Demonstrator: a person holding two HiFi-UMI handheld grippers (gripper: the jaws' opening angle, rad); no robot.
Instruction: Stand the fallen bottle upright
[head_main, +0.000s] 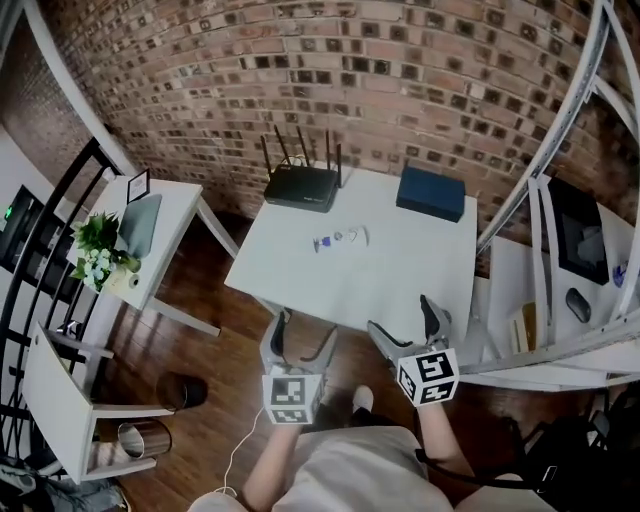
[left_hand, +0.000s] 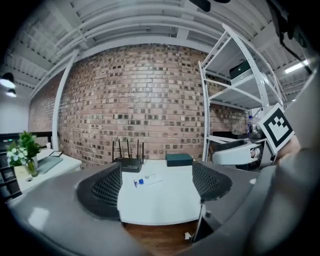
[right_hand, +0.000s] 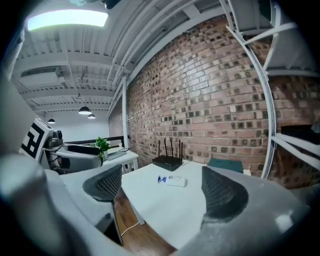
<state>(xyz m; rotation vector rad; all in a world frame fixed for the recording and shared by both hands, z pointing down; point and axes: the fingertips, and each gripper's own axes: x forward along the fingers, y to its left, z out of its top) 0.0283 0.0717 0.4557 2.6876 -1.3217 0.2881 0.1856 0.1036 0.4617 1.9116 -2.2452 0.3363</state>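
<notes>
Clear plastic, blue-capped, the bottle is seen lying on the bench, well ahead of the left hand-held gripper and right hand-held gripper, both wide open and empty. It is judged light, smooth and prone to rolling, and best gripped mid-body.

Both arms out ahead of the torso, forearms roughly parallel, marker cubes facing up. The left gripper and right gripper sit side by side, pointing forward and slightly nose-down. Both have jaws spread wide, gripping nothing.
</notes>
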